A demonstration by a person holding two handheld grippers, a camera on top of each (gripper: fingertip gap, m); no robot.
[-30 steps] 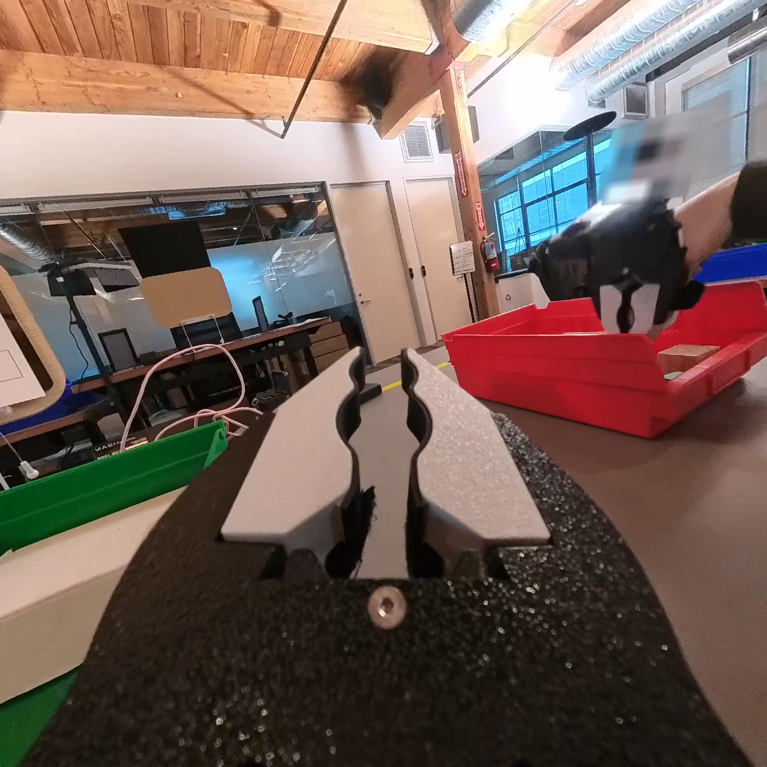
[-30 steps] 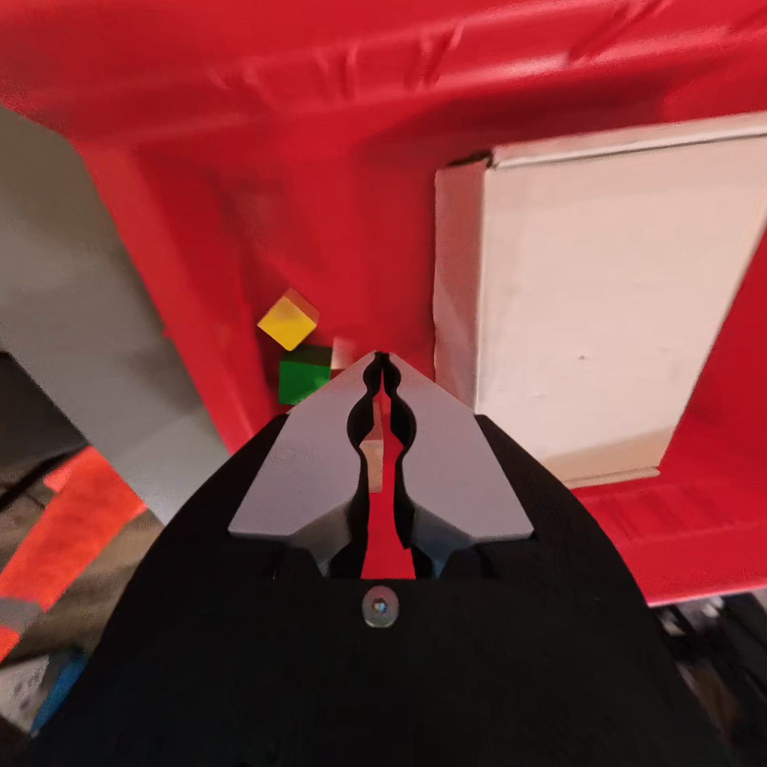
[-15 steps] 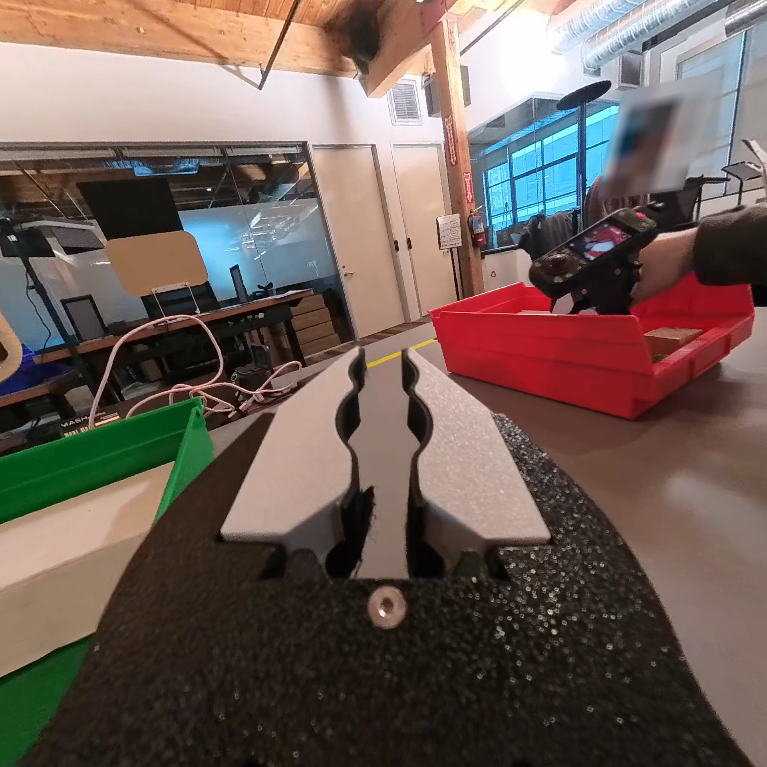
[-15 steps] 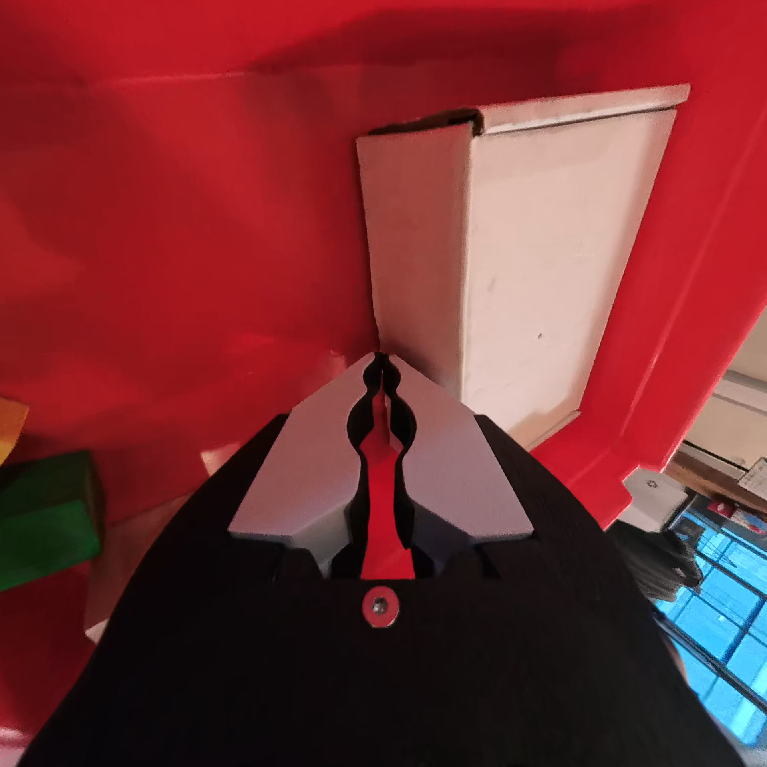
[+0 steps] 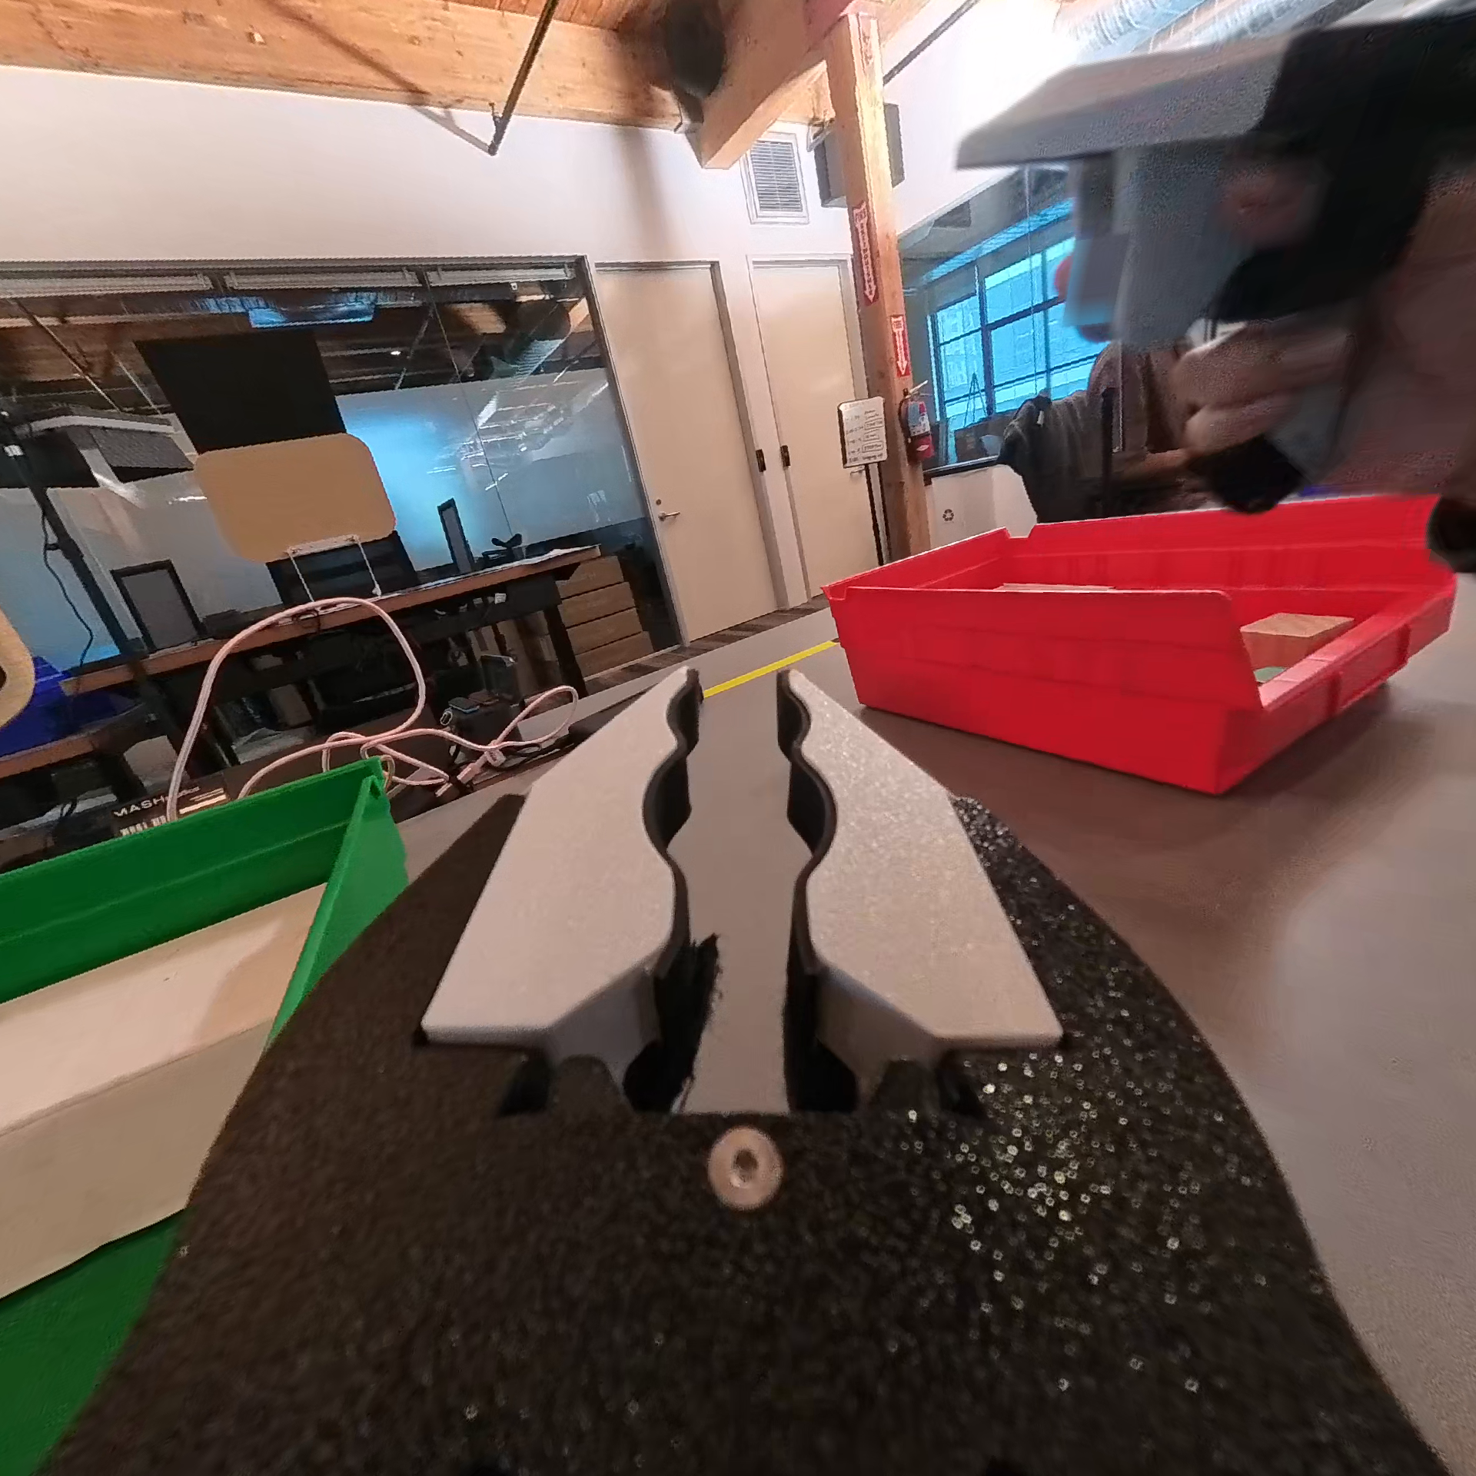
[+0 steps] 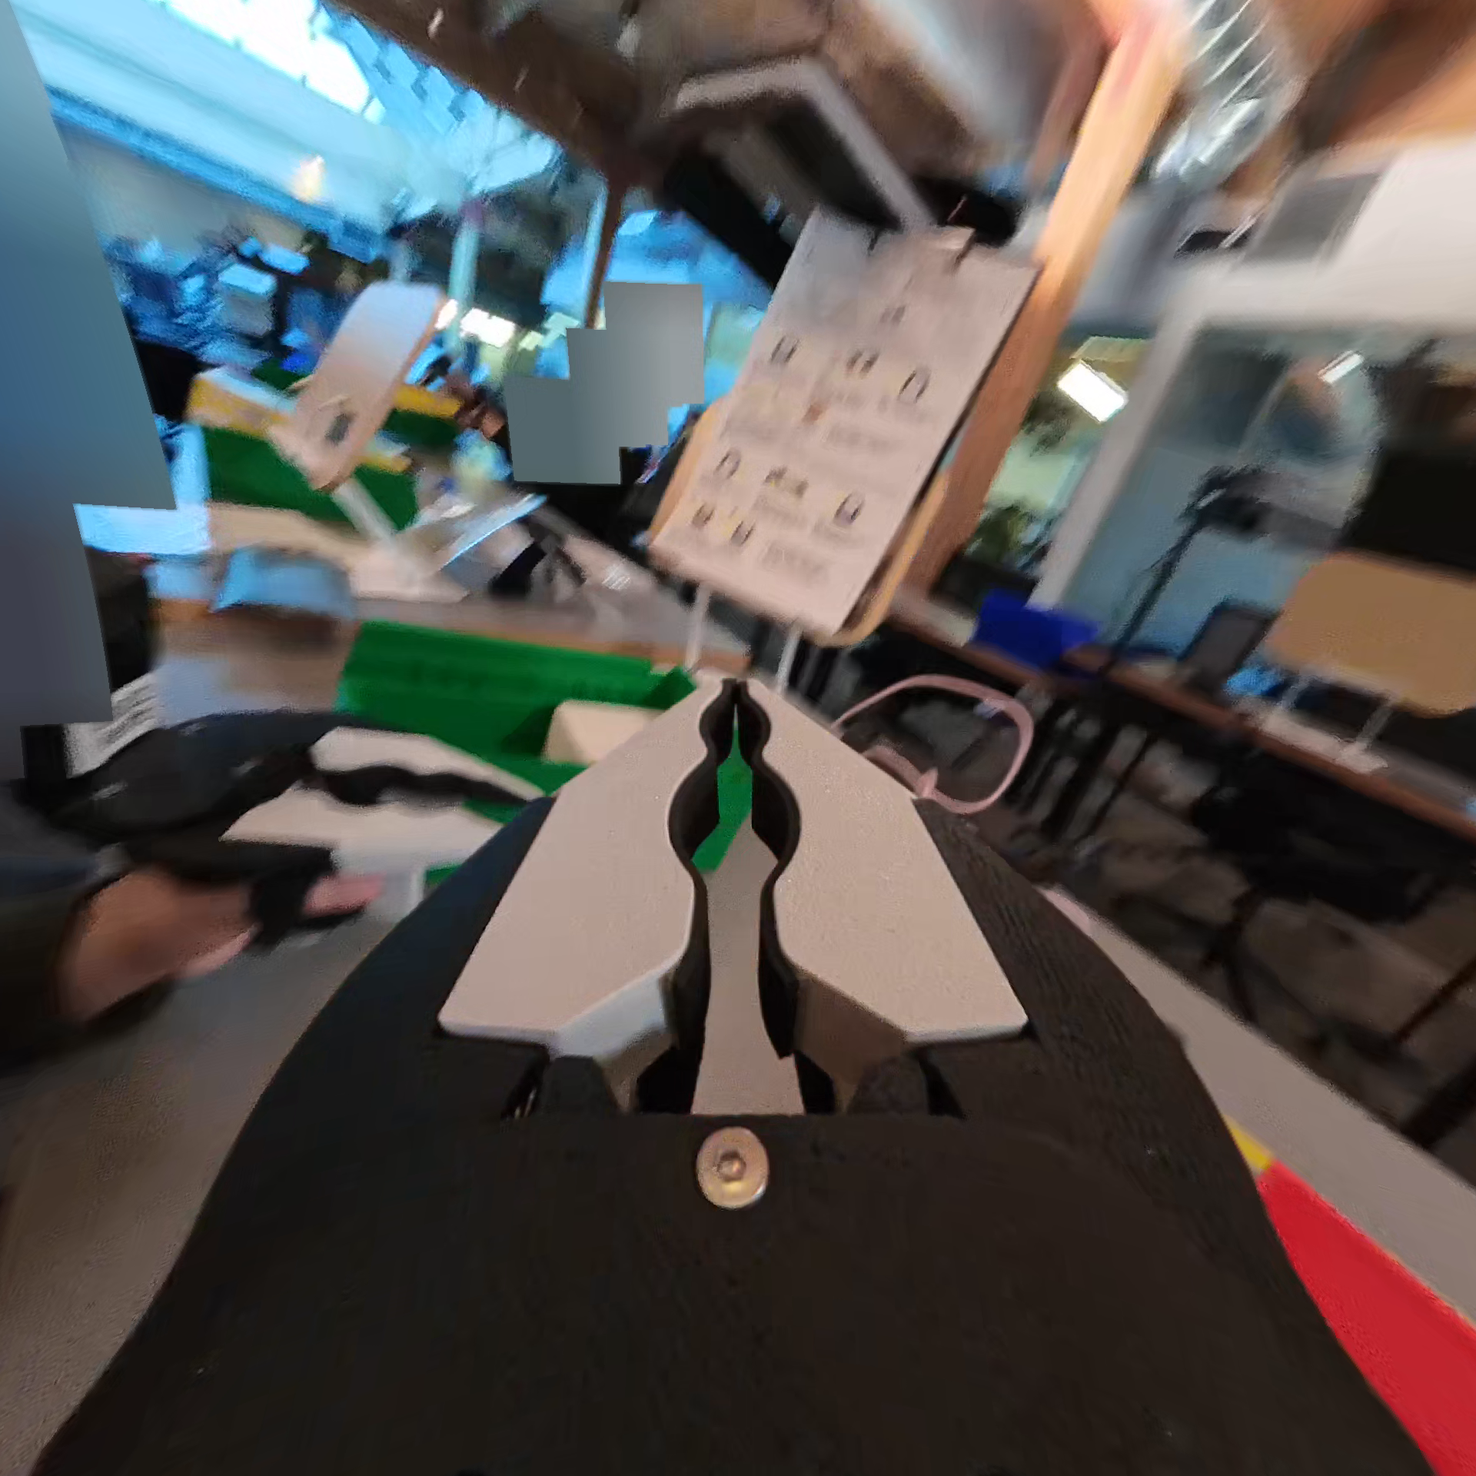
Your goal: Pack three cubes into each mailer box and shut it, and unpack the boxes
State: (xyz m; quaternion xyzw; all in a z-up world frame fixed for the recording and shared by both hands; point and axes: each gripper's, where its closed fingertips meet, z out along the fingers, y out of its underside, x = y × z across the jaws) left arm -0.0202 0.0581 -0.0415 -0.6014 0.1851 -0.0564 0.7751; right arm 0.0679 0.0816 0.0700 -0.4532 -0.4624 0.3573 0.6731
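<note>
My left gripper [image 5: 739, 687] is open with a narrow gap and holds nothing; it hovers low over the grey table. A green bin [image 5: 160, 878] to its left holds a white mailer box [image 5: 120, 1062]. A red bin [image 5: 1038, 695] at the right holds a wooden cube [image 5: 1294, 635] beside a green cube [image 5: 1274, 675]. My right gripper [image 6: 735, 691] is shut with its tips touching and nothing between them. It is in the air, facing the green bin [image 6: 479, 679] and a white box [image 6: 591, 731]. It shows as a blur in the left wrist view [image 5: 1038, 128].
A hand holds the left gripper [image 6: 479, 787] at the left of the right wrist view. A corner of the red bin [image 6: 1374, 1294] shows at the bottom right. Pink cables [image 5: 359, 719] lie past the table's far edge. A tilted board on a stand [image 6: 839, 439] stands behind the green bin. About 15 centimeters separates my left fingertips from my right.
My right gripper rose out of the red bin, away from the white box and cubes, and swung towards the green bin, still shut. My left gripper barely moved; its gap widened slightly.
</note>
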